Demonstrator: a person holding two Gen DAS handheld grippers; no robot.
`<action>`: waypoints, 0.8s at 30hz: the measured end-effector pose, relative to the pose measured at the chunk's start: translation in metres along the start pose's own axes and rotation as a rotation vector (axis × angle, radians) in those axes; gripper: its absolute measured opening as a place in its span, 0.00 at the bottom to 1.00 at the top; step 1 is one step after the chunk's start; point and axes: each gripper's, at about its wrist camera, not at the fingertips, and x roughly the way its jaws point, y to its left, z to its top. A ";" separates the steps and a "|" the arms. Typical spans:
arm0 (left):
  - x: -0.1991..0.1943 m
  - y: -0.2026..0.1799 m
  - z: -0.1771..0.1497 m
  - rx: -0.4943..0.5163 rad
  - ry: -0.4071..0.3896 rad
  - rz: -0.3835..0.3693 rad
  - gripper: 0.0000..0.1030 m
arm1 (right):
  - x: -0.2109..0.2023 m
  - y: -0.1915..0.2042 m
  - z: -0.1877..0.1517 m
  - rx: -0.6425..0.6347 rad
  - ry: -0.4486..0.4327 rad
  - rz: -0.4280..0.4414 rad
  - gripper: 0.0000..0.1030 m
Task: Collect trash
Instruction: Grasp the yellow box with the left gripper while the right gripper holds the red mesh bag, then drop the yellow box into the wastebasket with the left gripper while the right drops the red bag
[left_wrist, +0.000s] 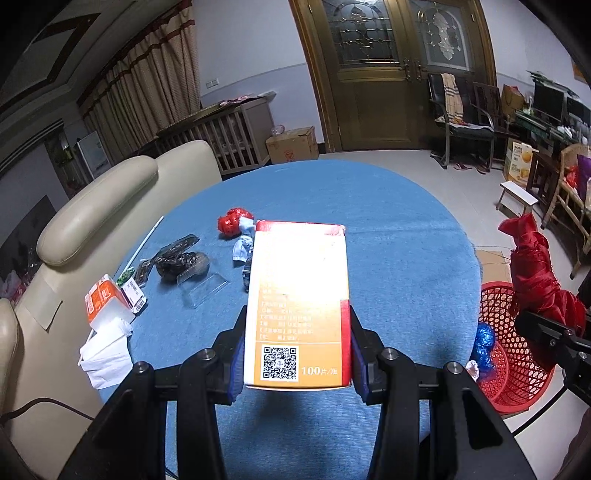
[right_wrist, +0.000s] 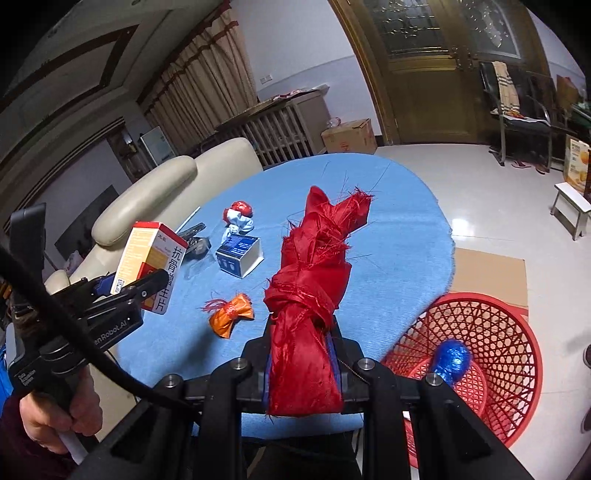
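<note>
My left gripper (left_wrist: 297, 354) is shut on an orange and white medicine box (left_wrist: 297, 295) and holds it above the blue table (left_wrist: 388, 229); it also shows in the right wrist view (right_wrist: 147, 258). My right gripper (right_wrist: 303, 365) is shut on a knotted red cloth bundle (right_wrist: 314, 280), held up near the table's right edge beside the red mesh basket (right_wrist: 491, 332). The basket holds a blue foil ball (right_wrist: 452, 360). The bundle (left_wrist: 532, 266) and basket (left_wrist: 517, 354) also show in the left wrist view.
On the table lie a red and blue wad (left_wrist: 236, 223), dark wrappers (left_wrist: 181, 260), a clear plastic tray (left_wrist: 205, 288), an orange carton (left_wrist: 105, 299), white tissue (left_wrist: 107, 350), a blue box (right_wrist: 240, 256) and an orange wrapper (right_wrist: 231, 314). A cream sofa (left_wrist: 92, 206) stands left.
</note>
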 end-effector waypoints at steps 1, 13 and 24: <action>0.000 -0.002 0.001 0.003 0.000 -0.003 0.46 | -0.001 -0.001 -0.001 0.001 -0.002 -0.003 0.24; -0.002 -0.029 0.002 0.051 -0.005 -0.029 0.46 | -0.024 -0.034 -0.007 0.055 -0.024 -0.042 0.24; -0.002 -0.036 0.000 0.071 -0.001 -0.047 0.46 | -0.028 -0.037 -0.009 0.058 -0.029 -0.050 0.24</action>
